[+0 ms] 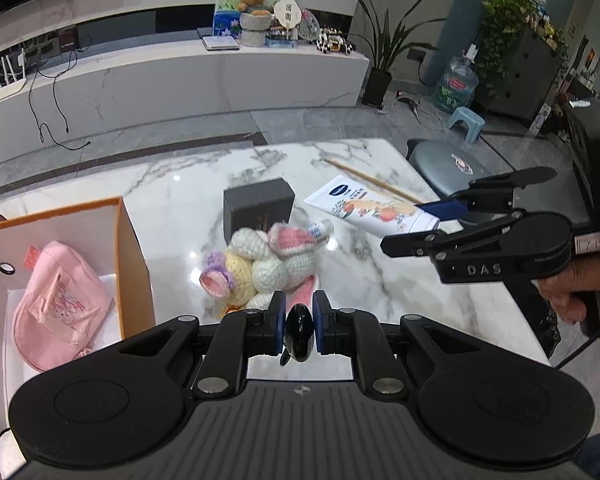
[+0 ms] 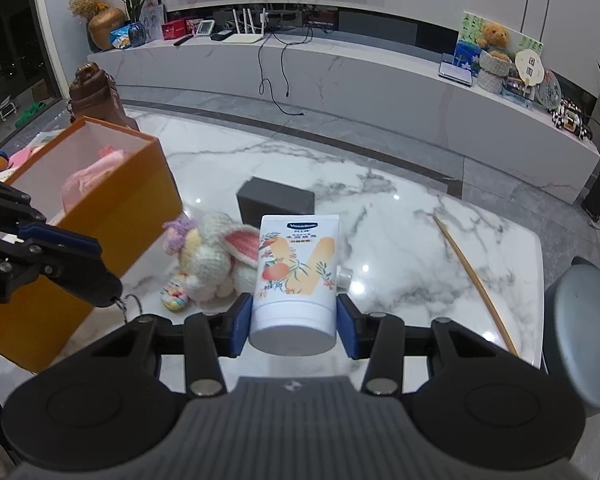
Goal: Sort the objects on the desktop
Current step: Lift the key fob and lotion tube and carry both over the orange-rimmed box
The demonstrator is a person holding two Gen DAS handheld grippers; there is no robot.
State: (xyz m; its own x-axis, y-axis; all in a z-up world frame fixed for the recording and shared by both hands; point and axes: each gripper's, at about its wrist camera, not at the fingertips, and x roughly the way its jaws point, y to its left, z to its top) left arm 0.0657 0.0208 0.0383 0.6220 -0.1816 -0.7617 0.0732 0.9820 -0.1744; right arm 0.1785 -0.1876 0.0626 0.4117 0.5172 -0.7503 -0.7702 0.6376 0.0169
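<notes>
Lotion tube [image 2: 296,276] clamped in R gripper [image 2: 296,322], above table [image 2: 400,240] edge.

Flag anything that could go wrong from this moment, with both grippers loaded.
1. The right gripper grips the lotion tube only at its cap end; the long body sticks out forward, so it may pivot or slip.
2. The left gripper pinches a small glossy black object with a ring dangling below; it could slide out.
3. Both must reach the orange box; the grippers are already close and could collide.
</notes>
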